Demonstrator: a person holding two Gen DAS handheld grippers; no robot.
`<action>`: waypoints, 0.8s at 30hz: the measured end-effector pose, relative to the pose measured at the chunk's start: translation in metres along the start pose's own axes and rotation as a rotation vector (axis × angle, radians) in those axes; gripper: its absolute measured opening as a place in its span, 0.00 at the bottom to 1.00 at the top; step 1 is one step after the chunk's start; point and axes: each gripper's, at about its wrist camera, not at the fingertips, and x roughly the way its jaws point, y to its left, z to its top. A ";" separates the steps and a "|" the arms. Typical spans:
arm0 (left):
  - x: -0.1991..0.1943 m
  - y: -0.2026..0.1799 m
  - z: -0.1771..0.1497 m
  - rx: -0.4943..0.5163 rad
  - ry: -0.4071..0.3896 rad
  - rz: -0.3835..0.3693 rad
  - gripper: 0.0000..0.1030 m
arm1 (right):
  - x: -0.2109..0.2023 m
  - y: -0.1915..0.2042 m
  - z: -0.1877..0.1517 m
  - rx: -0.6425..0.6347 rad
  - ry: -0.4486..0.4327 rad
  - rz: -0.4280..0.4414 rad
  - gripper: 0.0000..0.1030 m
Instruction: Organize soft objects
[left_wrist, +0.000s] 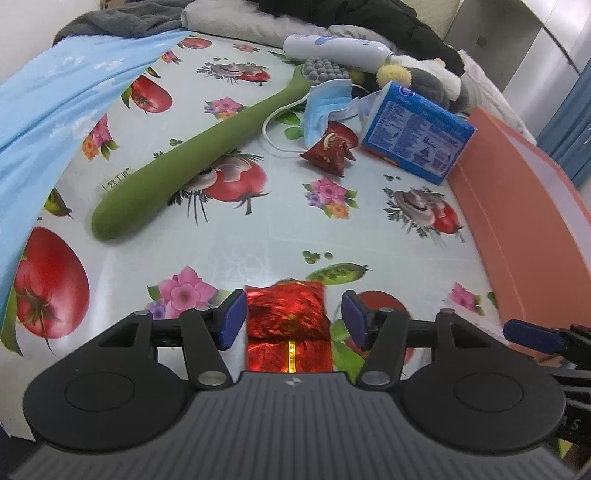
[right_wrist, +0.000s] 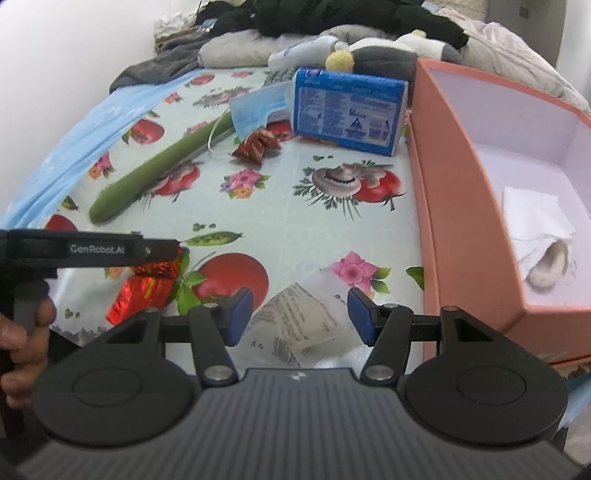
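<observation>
My left gripper (left_wrist: 291, 317) is open, its blue pads on either side of a shiny red foil packet (left_wrist: 288, 325) lying on the patterned tablecloth; the packet also shows in the right wrist view (right_wrist: 144, 291) under the left gripper's body. My right gripper (right_wrist: 299, 314) is open above a white printed plastic packet (right_wrist: 299, 325) lying on the cloth. A small dark red snack wrapper (left_wrist: 328, 151) (right_wrist: 256, 146), a blue face mask (left_wrist: 325, 107) (right_wrist: 255, 107) and a blue tissue pack (left_wrist: 417, 133) (right_wrist: 347, 110) lie further back.
An open salmon-pink box (right_wrist: 458, 177) stands at the right, holding white tissue (right_wrist: 535, 221) and a beige fluffy item (right_wrist: 550, 269). A long green brush (left_wrist: 195, 155) lies diagonally at left. A white bottle (left_wrist: 332, 51), a plush toy (left_wrist: 424, 81) and piled clothes are at the back. A blue cloth (left_wrist: 55, 110) covers the left edge.
</observation>
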 end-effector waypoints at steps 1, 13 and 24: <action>0.002 0.000 0.000 -0.001 0.006 0.007 0.61 | 0.003 0.000 0.000 -0.008 0.007 0.003 0.58; 0.012 -0.006 -0.006 0.054 0.004 0.076 0.61 | 0.038 -0.001 -0.014 0.011 0.088 0.024 0.60; 0.010 -0.016 -0.011 0.117 0.019 0.042 0.55 | 0.036 0.008 -0.017 -0.005 0.079 0.039 0.32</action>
